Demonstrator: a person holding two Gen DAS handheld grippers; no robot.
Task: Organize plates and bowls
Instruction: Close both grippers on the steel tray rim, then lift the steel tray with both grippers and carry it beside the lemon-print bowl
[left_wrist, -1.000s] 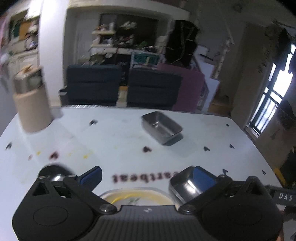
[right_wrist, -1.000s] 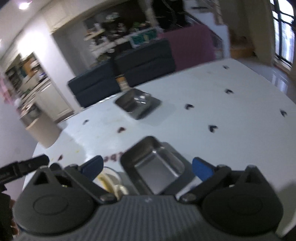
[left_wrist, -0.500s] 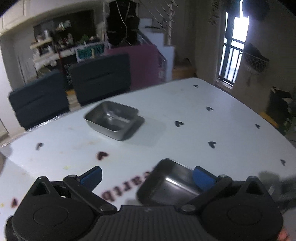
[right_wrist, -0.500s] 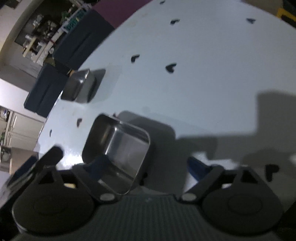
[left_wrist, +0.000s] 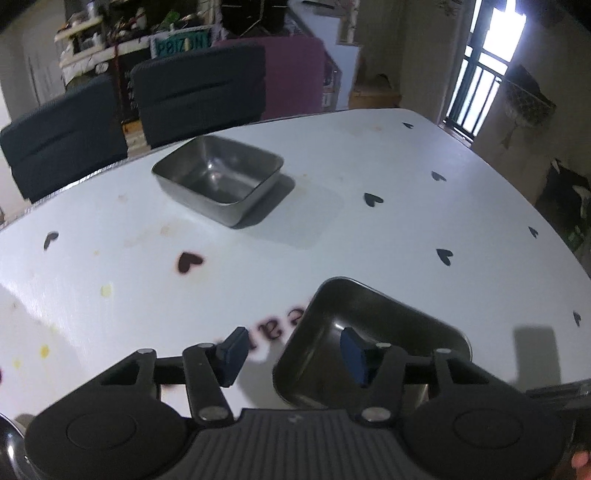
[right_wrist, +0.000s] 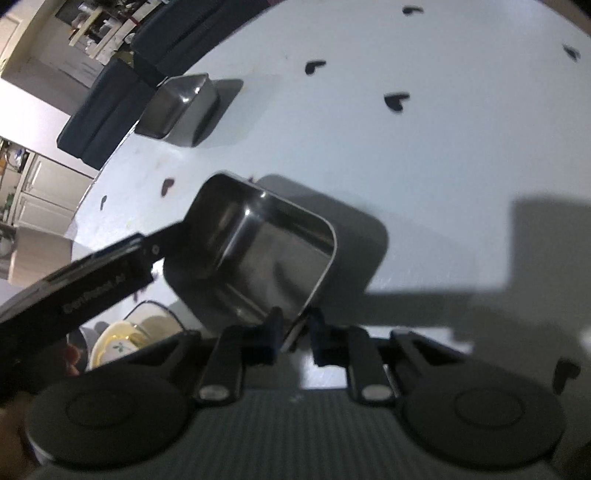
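Spreading across both views is the white surface (left_wrist: 369, 236) printed with small black hearts, and everything below is placed against the rectangular stainless steel bowl nearer the cameras (right_wrist: 258, 254). Beyond that bowl, past the far edge of the surface, stand two dark blue upholstered chairs (left_wrist: 199, 92) and a purple one (left_wrist: 295, 77) beside them. The near steel bowl itself is tilted, one wall raised off the surface in the right wrist view, with its shadow lying just behind it. A second rectangular stainless steel bowl (left_wrist: 219, 177) sits flat on the surface well apart from the near one, toward the chairs. The right gripper (right_wrist: 295, 332) has its jaws clenched on the near bowl's closest rim, a blue pad on each side of the thin metal edge. The left gripper (left_wrist: 291, 354) comes at the same bowl from its other side; its jaws stand released, one blue pad inside the bowl's cavity and the other outside over the surface, and whether either pad touches the metal I cannot tell. Smaller still, a pale yellow round dish with a leaf pattern (right_wrist: 118, 343) shows just beside the near bowl, low at the left of the right wrist view, partly hidden by the left gripper's black body.
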